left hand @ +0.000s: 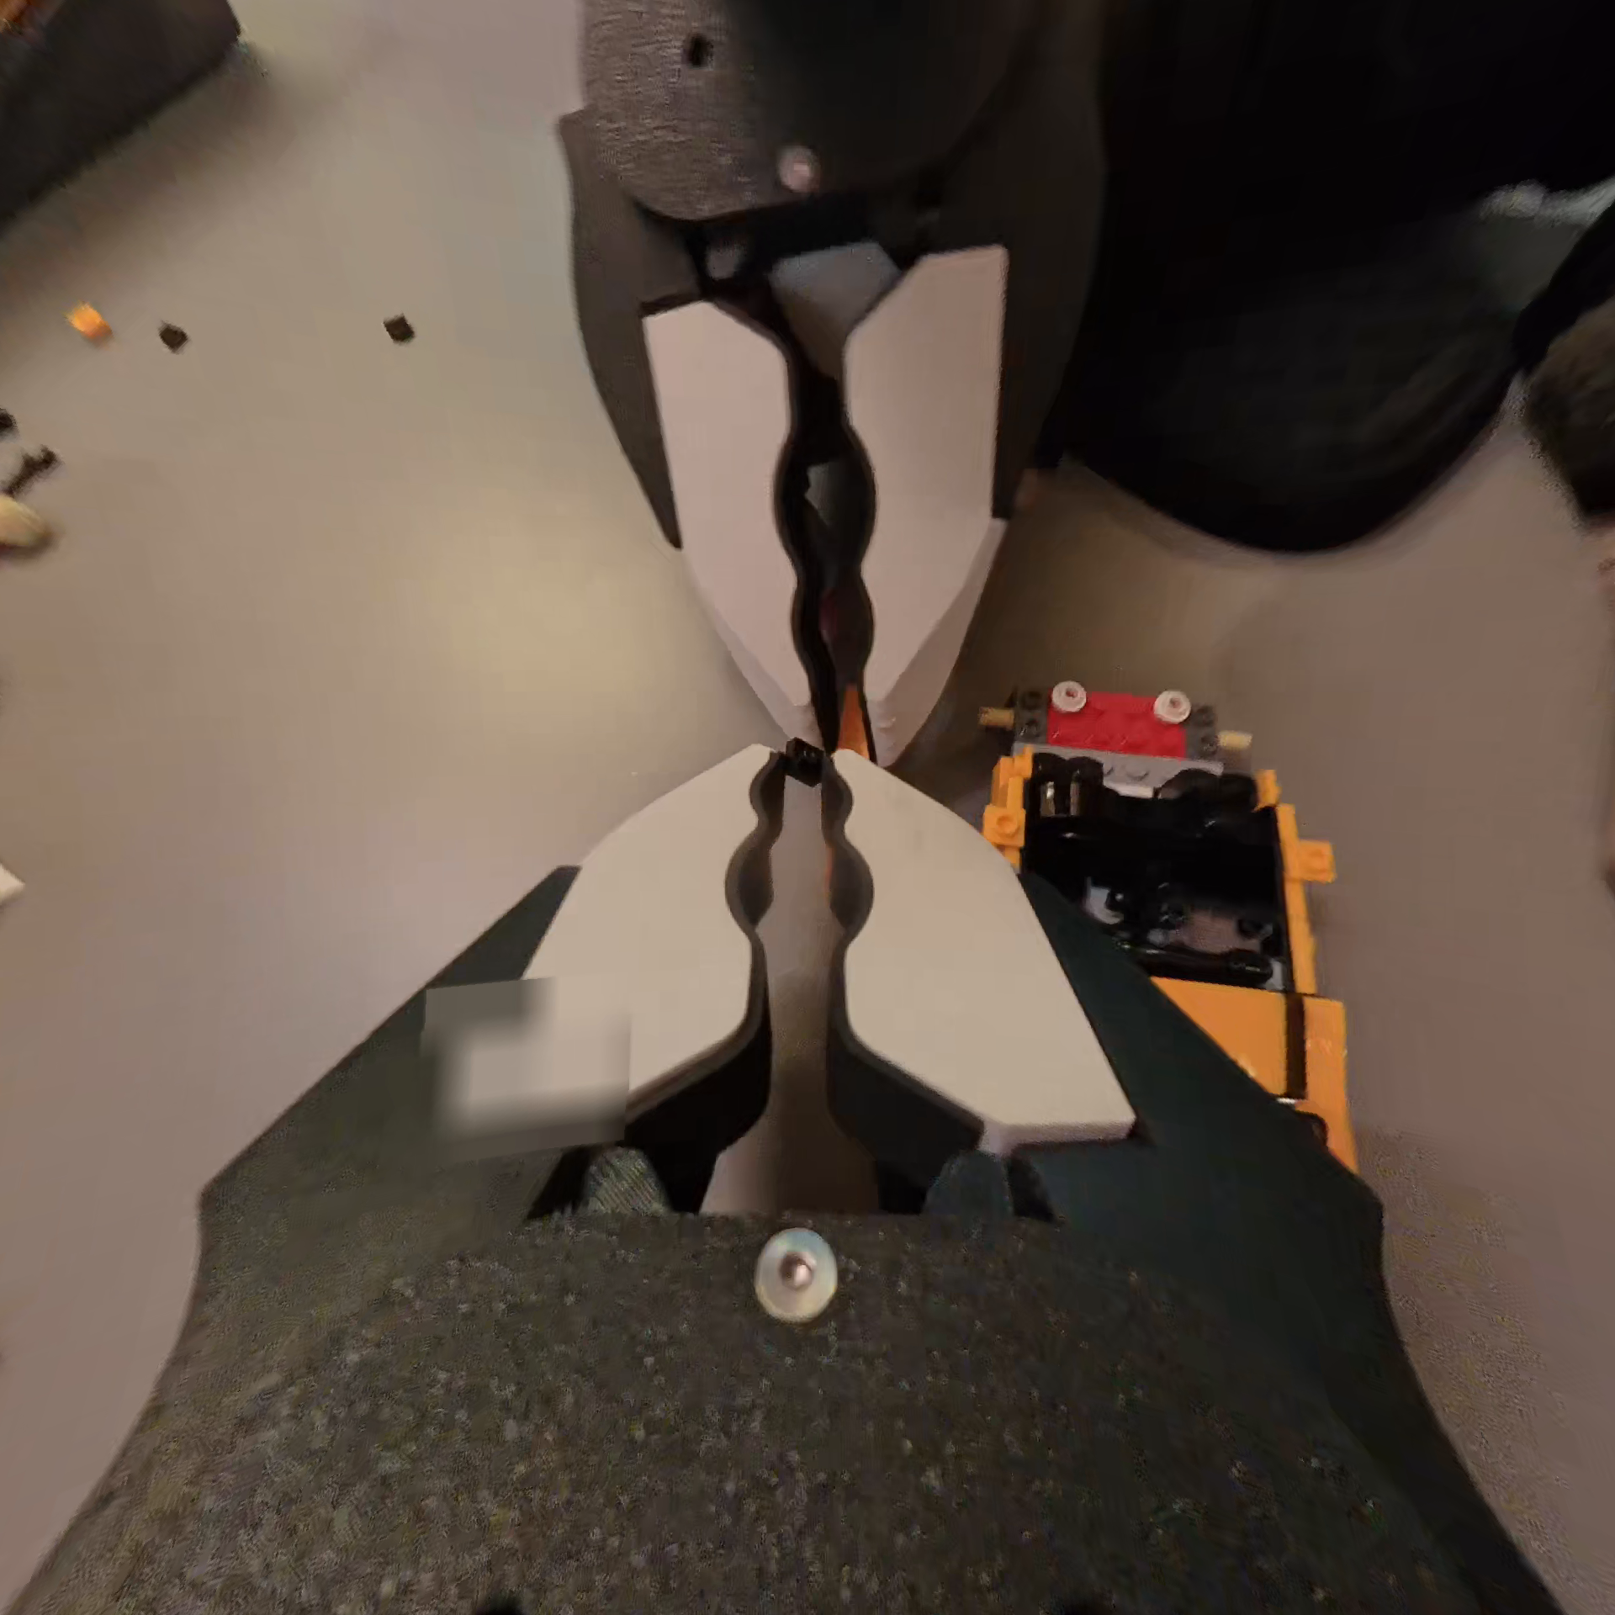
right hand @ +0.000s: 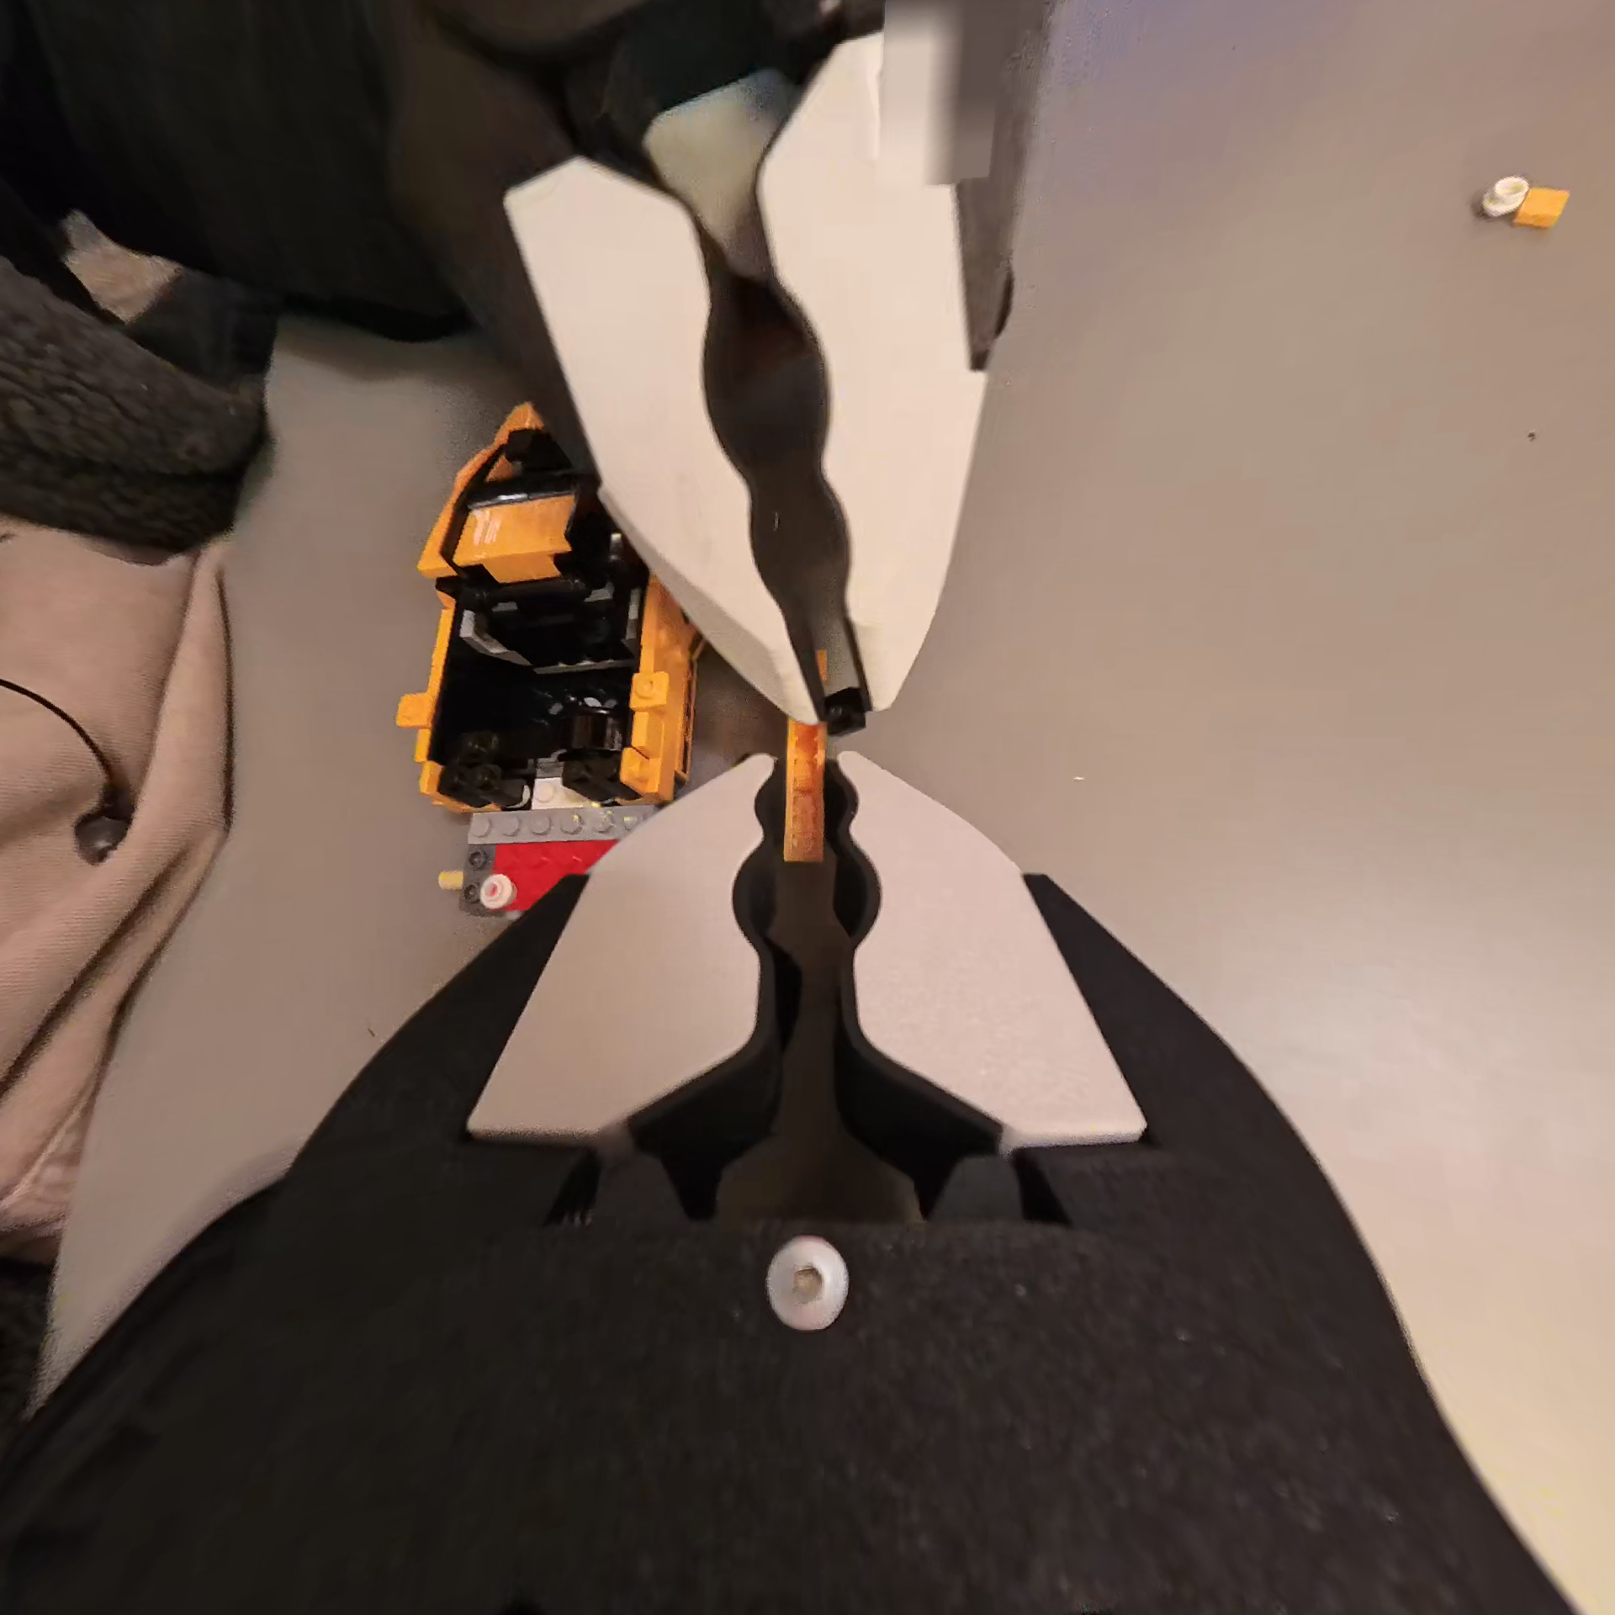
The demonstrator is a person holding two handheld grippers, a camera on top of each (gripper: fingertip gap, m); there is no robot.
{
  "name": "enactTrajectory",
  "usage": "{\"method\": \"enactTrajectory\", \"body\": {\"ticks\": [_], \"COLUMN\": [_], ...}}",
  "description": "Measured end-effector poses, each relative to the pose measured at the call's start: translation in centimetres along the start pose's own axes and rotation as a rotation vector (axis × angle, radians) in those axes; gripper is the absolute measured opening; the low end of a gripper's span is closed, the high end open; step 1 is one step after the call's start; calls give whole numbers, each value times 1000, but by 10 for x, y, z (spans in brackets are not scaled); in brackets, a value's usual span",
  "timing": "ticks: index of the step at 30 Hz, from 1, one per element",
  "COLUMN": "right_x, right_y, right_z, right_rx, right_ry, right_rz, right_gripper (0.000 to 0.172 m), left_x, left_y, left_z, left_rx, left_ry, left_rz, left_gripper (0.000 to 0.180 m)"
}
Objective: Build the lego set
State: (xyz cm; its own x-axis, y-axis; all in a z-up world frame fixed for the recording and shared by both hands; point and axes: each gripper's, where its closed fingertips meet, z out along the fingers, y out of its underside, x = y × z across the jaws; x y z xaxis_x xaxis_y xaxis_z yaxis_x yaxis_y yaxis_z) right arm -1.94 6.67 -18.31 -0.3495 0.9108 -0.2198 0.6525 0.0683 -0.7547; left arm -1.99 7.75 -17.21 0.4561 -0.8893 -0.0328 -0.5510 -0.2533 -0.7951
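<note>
My left gripper (left hand: 804,767) is shut on a small black brick piece (left hand: 804,762), pinched at the very fingertips. My right gripper (right hand: 808,769) is shut on a thin orange plate (right hand: 804,791), held edge-on between its pads. The two grippers meet tip to tip above the grey table. The black piece (right hand: 844,712) touches the far end of the orange plate. In the left wrist view the right gripper (left hand: 843,734) comes in from the top with the orange plate (left hand: 855,721) at its tips. An orange, black and red brick-built car (left hand: 1162,874) lies on the table beside them; it also shows in the right wrist view (right hand: 542,682).
Small loose pieces lie on the table: an orange one (left hand: 87,322) and two black ones (left hand: 173,336) (left hand: 398,329) at far left, and a white round piece (right hand: 1505,196) beside an orange piece (right hand: 1542,208). Dark cloth (left hand: 1311,306) and beige cloth (right hand: 87,786) border the table.
</note>
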Motion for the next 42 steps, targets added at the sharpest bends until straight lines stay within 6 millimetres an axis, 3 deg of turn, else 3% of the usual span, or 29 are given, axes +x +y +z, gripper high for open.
{"method": "enactTrajectory", "body": {"ticks": [4, 12, 22, 31, 37, 42], "right_x": [-2, -5, 0, -1, 3, 16], "right_y": [-1, -4, -5, -6, -2, 5], "right_z": [-2, -6, -8, -8, -8, -15], "right_rx": [22, 55, 75, 85, 61, 39], "right_ry": [-61, -117, -115, -110, -76, -5], "right_rz": [73, 137, 165, 142, 126, 125], "right_gripper": [8, 8, 8, 8, 8, 8], "left_x": [5, 12, 13, 8, -12, -10], "left_y": [0, 4, 3, 0, 12, 27], "left_z": [2, 2, 2, 1, -10, -13], "left_rx": [-39, -84, -52, 1, -39, -116], "left_ry": [-41, -16, 16, 57, 5, 18], "left_rz": [146, 179, 119, -41, -108, -73], "left_gripper": [8, 12, 15, 14, 14, 13]}}
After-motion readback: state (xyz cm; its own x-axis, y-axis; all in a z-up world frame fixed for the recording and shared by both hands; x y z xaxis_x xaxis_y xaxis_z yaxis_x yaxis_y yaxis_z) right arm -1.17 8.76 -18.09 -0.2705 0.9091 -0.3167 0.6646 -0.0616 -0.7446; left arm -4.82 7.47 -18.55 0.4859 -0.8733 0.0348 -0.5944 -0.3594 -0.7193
